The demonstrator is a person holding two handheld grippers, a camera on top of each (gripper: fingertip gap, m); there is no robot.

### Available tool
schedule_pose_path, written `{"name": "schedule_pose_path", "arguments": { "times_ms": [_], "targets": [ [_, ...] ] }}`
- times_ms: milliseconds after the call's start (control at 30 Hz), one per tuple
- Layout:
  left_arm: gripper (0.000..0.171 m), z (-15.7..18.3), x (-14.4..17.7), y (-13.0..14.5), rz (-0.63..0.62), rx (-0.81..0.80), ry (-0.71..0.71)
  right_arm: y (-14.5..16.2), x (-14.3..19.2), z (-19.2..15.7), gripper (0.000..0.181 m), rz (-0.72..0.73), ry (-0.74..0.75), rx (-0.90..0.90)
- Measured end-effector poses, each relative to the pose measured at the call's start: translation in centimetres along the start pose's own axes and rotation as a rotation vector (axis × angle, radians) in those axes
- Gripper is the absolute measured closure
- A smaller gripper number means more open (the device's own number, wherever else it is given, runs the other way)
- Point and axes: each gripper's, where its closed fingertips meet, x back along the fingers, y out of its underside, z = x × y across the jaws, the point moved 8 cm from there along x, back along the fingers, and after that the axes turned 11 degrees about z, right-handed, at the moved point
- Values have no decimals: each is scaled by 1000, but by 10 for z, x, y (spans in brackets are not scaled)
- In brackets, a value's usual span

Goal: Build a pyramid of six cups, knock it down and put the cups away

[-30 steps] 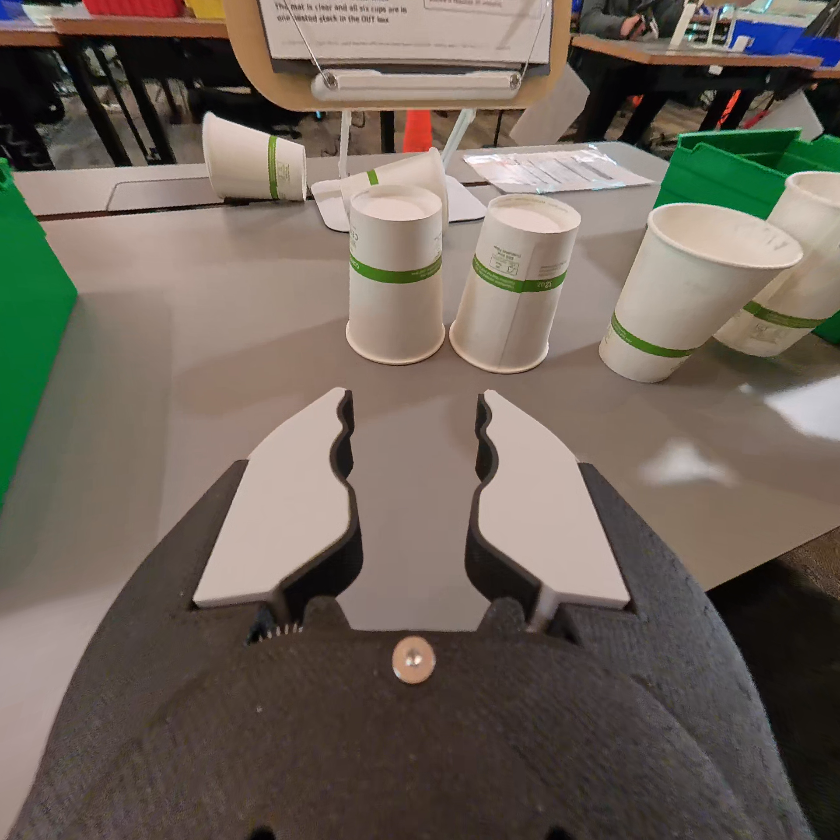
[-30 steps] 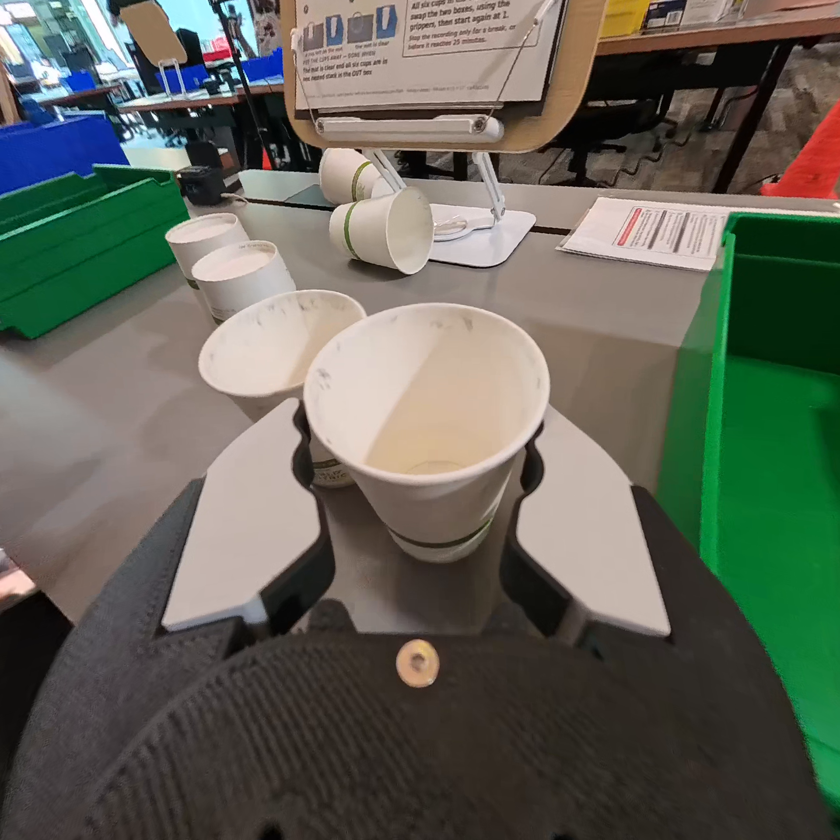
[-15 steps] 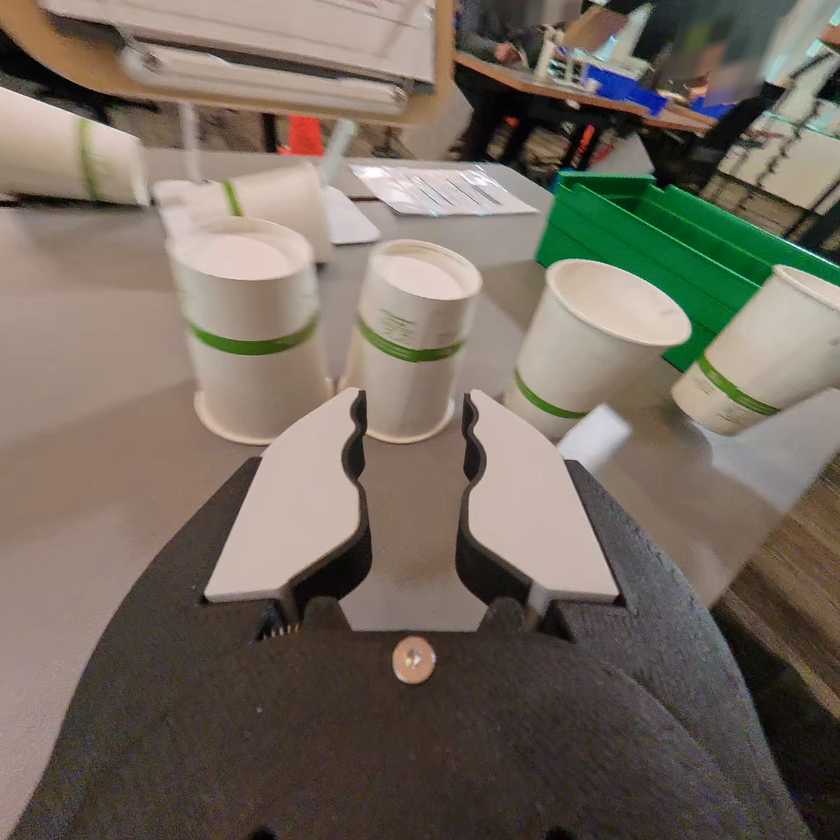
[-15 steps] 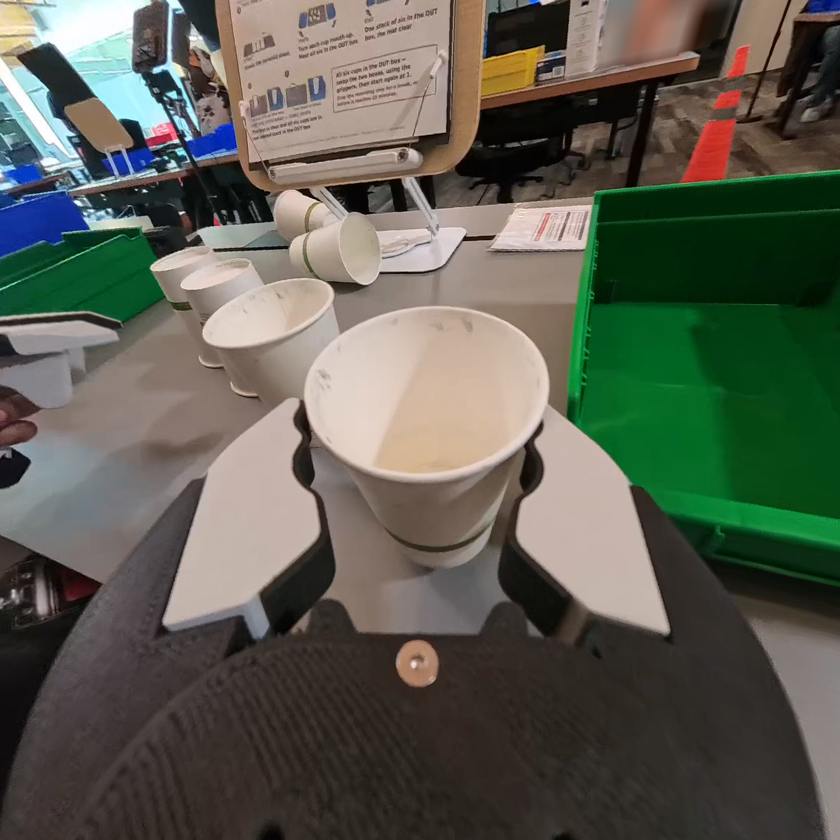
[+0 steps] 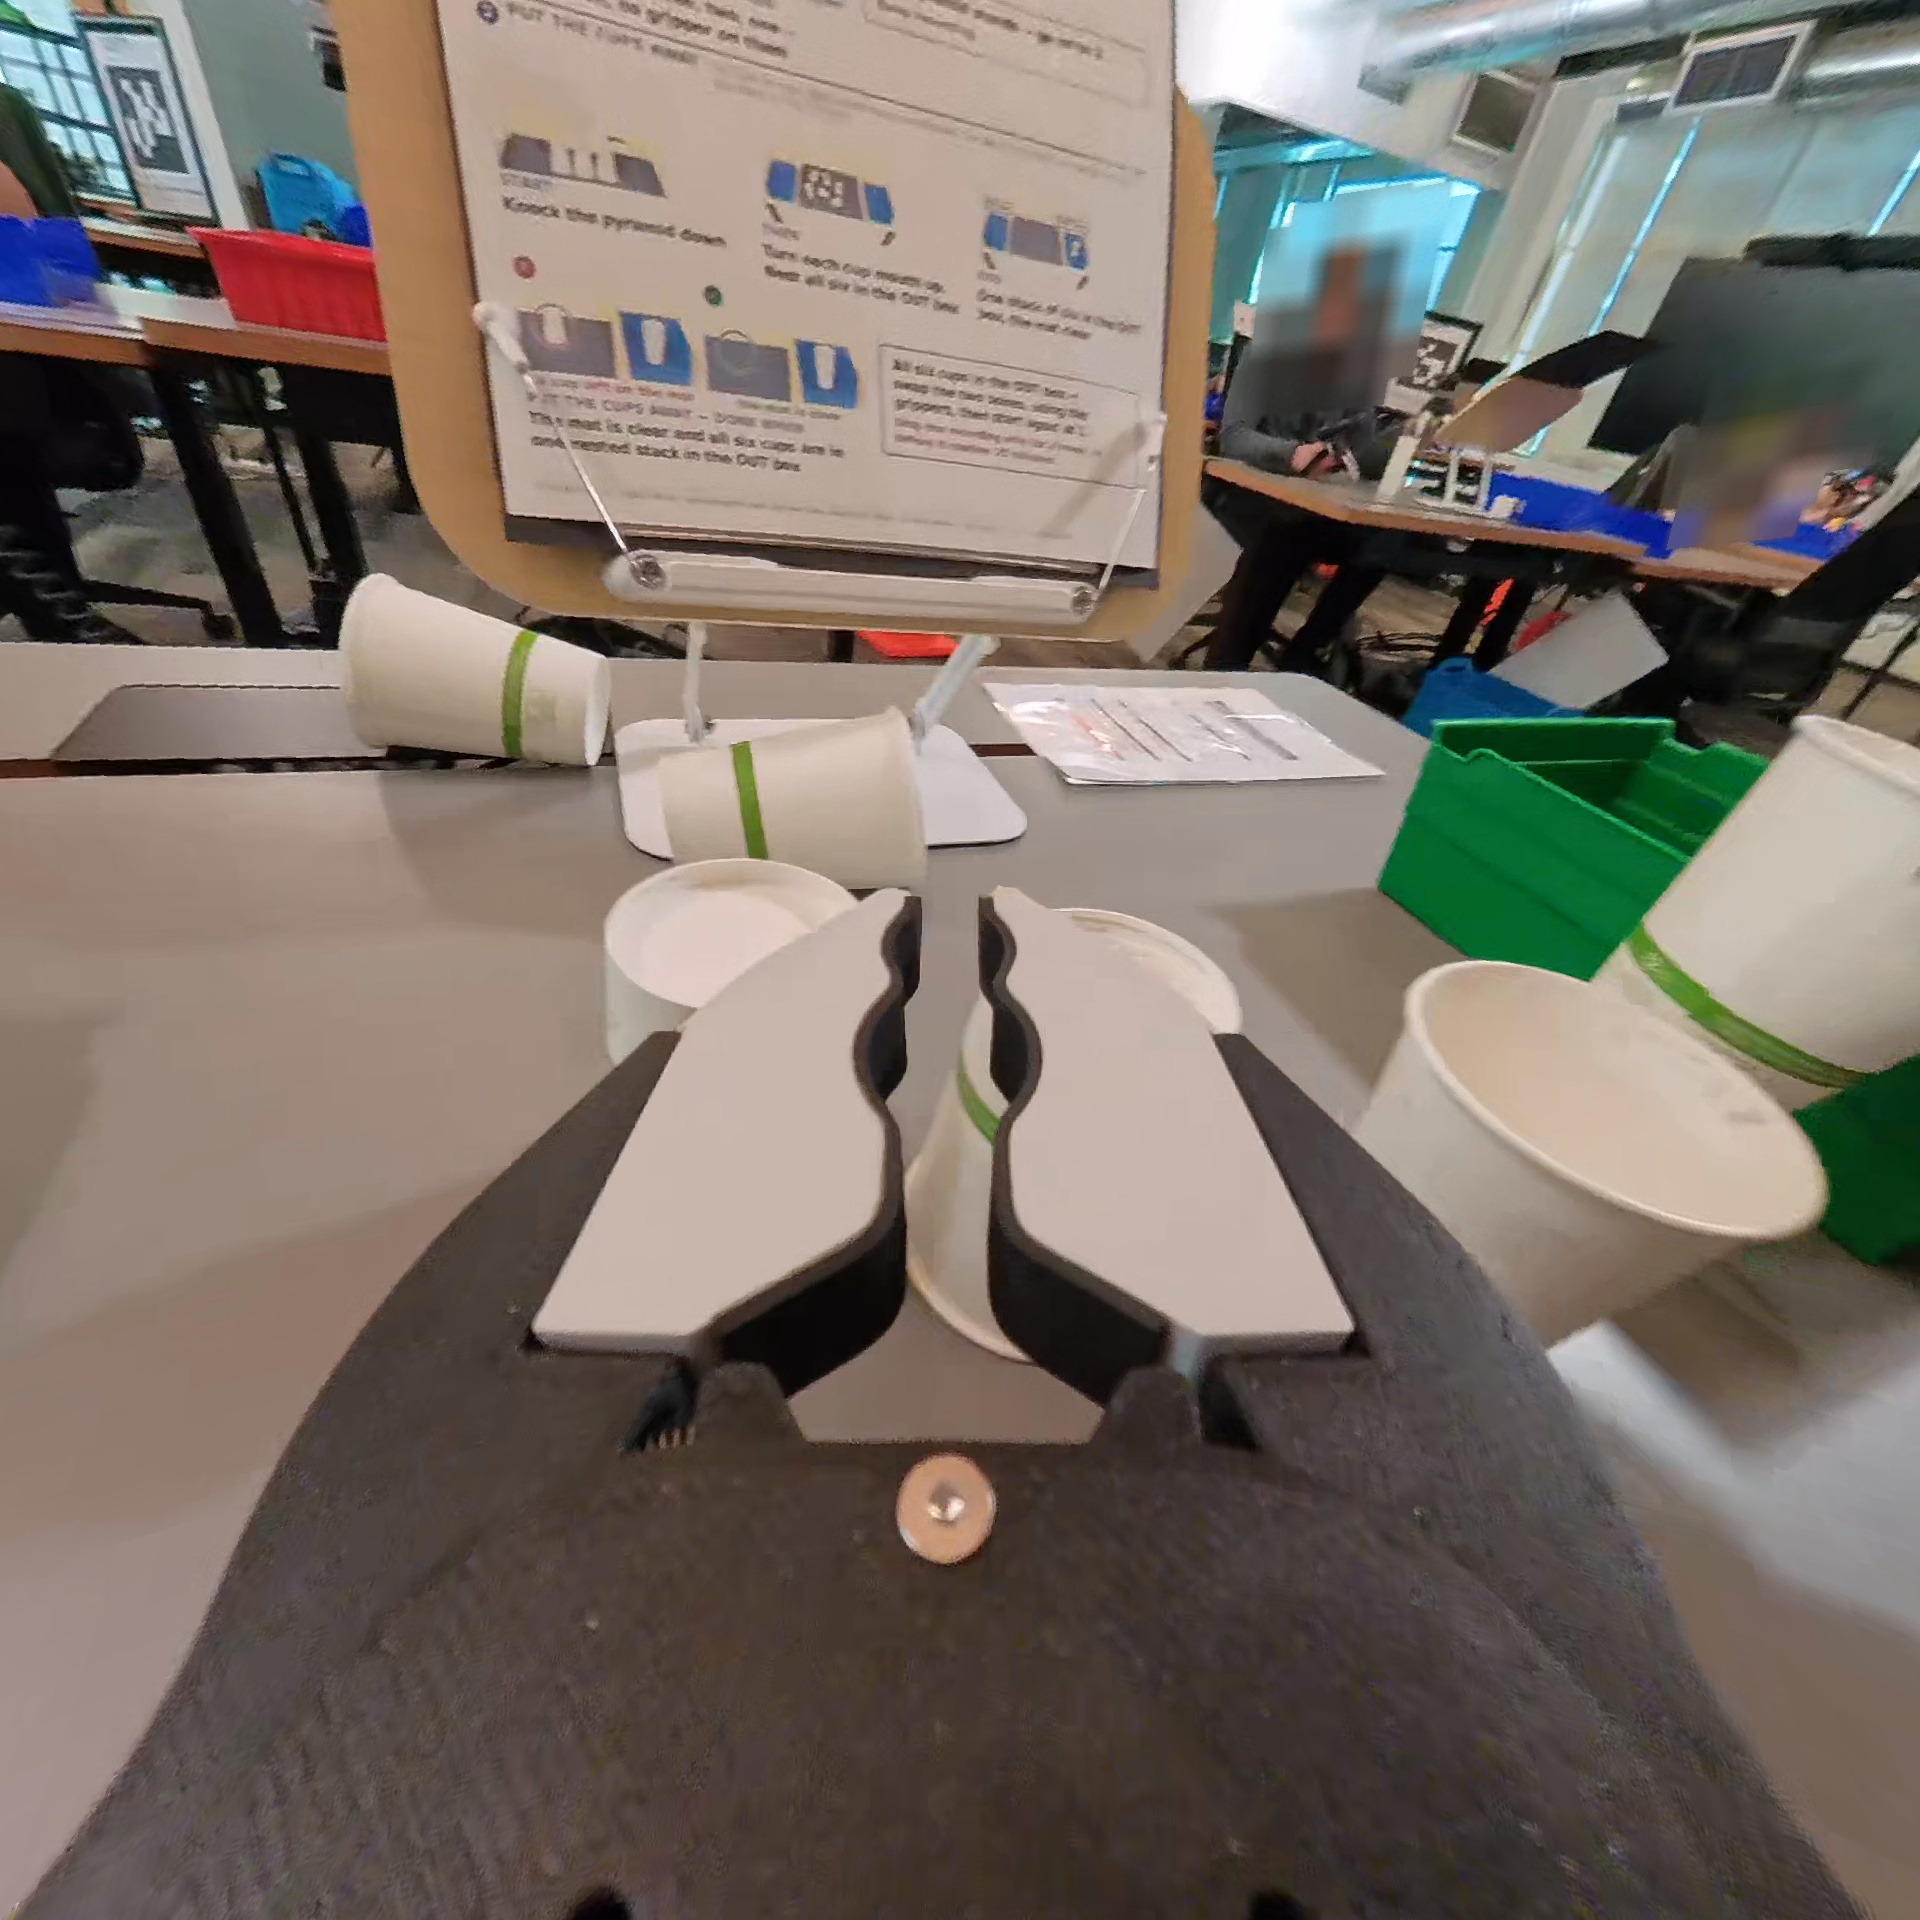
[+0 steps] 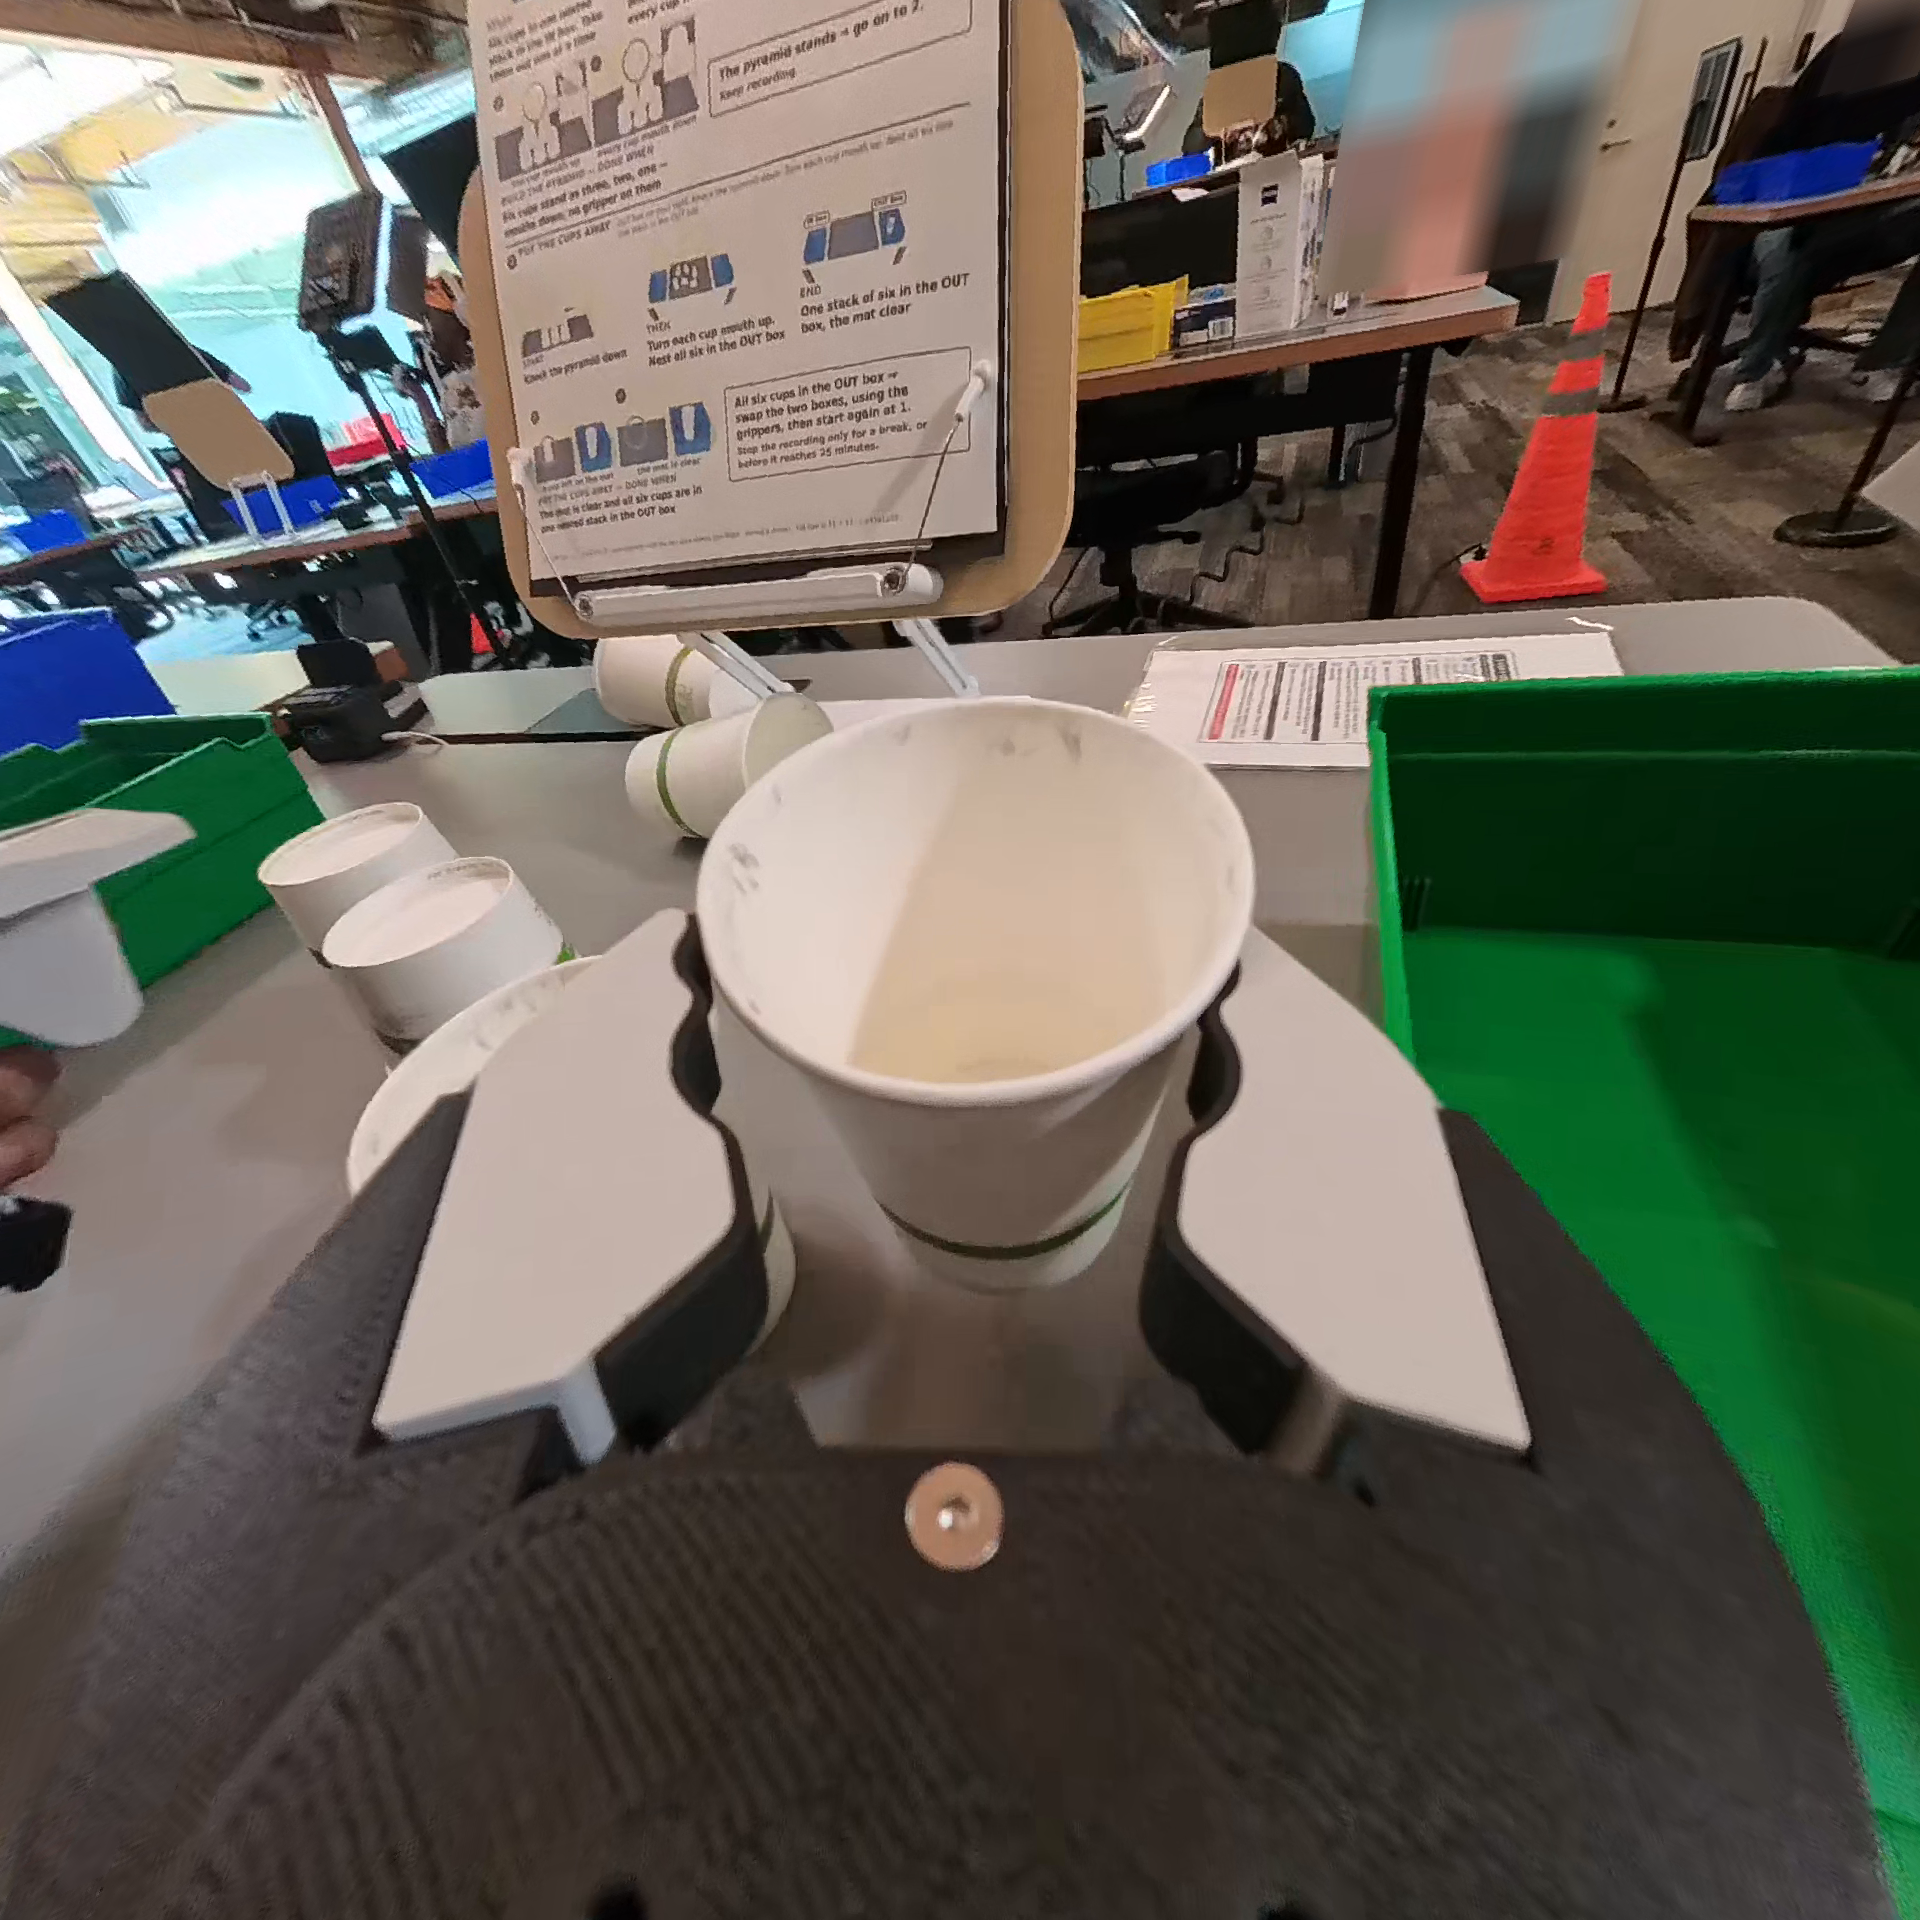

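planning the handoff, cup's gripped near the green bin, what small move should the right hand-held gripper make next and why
Probably carry it a little to the right, over the green bin. The right hand-held gripper clamps a paper cup upright, mouth up, and the bin sits just beside it with bare floor showing.

Paper cup (image 6: pixel 977 997): matt white, scuffed inside. Gripper fingers (image 6: pixel 582 1174): smooth matt grey plastic; body rough black weave. Bin (image 6: pixel 1662 1039) right of cup: glossy green plastic. Table (image 5: pixel 260 987): smooth matt grey.
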Motion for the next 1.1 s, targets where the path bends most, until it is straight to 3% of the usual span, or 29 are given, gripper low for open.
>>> {"name": "schedule_pose_path", "arguments": {
  "times_ms": [233,400,533,700,900,1100],
  "targets": [
    [169,-13,2,11,20,-32,-18,16,1,-6,90,-58,-12,74],
    [164,-14,15,26,-35,12,-24,21,-1,2,90,-59,14,30],
    [156,-13,24,26,-100,-65,12,14,-10,-3,90,-38,-6,-50],
    [153,-19,34,31,-158,-74,33,22,-17,-20,90,-69,-14,114],
    [148,-27,37,37,-263,-109,54,27,-26,-21,90,-95,-39,143],
    [147,-33,34,39,-288,-119,55,32,-30,-22,90,-121,-46,218]
  ]
}}
